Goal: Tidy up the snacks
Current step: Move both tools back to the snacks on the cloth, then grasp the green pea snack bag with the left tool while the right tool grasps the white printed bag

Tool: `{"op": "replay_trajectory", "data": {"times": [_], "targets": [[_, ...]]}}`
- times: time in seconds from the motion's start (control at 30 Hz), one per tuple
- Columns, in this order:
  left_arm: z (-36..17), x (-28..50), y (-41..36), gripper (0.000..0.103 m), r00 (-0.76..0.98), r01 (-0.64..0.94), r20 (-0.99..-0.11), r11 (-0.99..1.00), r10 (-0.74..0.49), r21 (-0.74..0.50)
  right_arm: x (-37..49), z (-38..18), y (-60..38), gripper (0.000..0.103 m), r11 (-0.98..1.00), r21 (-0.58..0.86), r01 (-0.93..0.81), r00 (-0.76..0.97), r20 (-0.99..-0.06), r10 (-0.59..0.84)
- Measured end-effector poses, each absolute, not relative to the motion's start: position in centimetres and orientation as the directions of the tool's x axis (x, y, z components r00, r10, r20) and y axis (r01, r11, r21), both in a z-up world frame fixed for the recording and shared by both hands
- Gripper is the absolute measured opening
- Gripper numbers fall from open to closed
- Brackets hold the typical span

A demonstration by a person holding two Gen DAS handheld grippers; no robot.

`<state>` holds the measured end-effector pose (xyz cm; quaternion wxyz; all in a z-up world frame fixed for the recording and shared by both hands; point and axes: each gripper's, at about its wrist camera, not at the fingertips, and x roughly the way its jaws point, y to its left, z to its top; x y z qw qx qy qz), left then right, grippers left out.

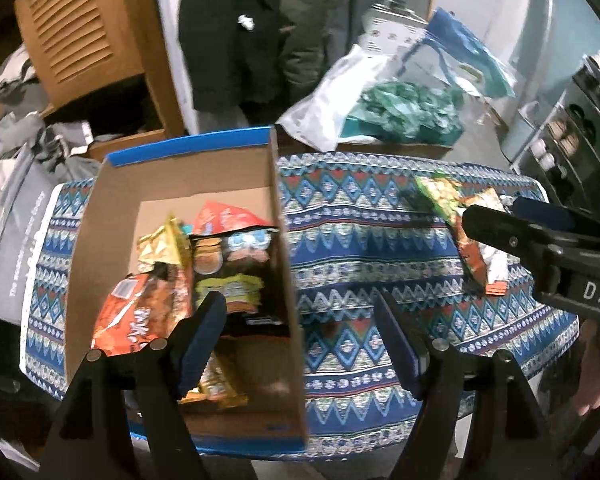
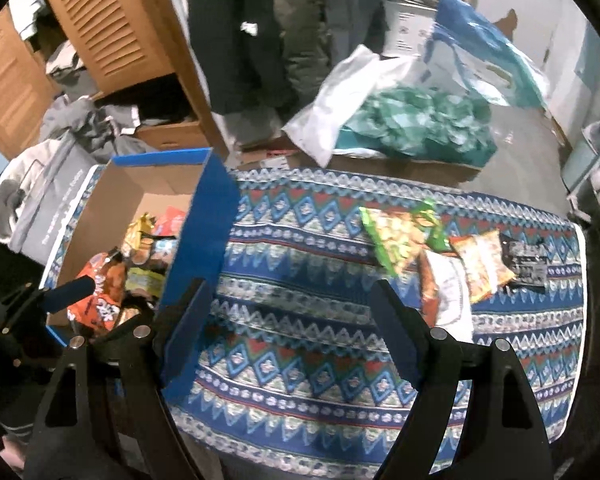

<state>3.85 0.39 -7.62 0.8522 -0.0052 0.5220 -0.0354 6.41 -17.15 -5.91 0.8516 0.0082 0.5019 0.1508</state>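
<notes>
A cardboard box with a blue rim stands on the left part of the table, which is covered with a patterned cloth. The box already holds several snack packets, among them an orange packet near its front and a gold packet behind it.

Four packets lie loose on the right part of the table, well apart from the box: a green packet, an orange-and-white packet partly under it, a yellow-orange packet and a small black packet furthest right.

The left gripper is wide open and holds nothing; one finger is over the box and the other over the cloth, with the box's right wall between them. The right gripper is also wide open and empty, above the cloth between the box and the loose packets.

The step in hand is probably fetching one of the loose packets with the right gripper. To do it well, take the green packet first, since it lies on top and nearest. Pinch it at a crimped edge or corner rather than the puffed middle, lift it clear of the packet below so that one is not dragged along, and drop it into the free space at the back of the box.
</notes>
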Motion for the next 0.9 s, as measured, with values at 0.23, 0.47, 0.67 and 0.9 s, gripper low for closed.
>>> {"op": "replay_trajectory", "data": {"times": [0.23,0.47,0.67,0.9], "targets": [[-7.7,4.1,-2.4,0.08,0.443,0.109,-0.891,0.992,-0.1,-0.057,6.4,-6.6,-21.0,0.082,0.969,0.166,-0.185,0.458,-0.858,0.234],[-8.4,4.5,-4.4,0.08,0.425,0.136,-0.898,0.989,-0.117,-0.065,6.6,-7.6,-25.1,0.082,0.982,0.154,-0.107,0.453,-0.872,0.186],[-9.6,5.3,-5.9,0.08,0.399,0.148,-0.907,0.986,-0.136,-0.082,7.4,-9.2,-28.1,0.082,0.99,0.134,-0.046,0.436,-0.889,0.141],[-11.3,6.6,-7.8,0.08,0.38,0.173,-0.915,0.982,-0.138,-0.076,9.4,-13.2,-30.3,0.082,0.991,0.134,-0.009,0.372,-0.919,0.128]]}}
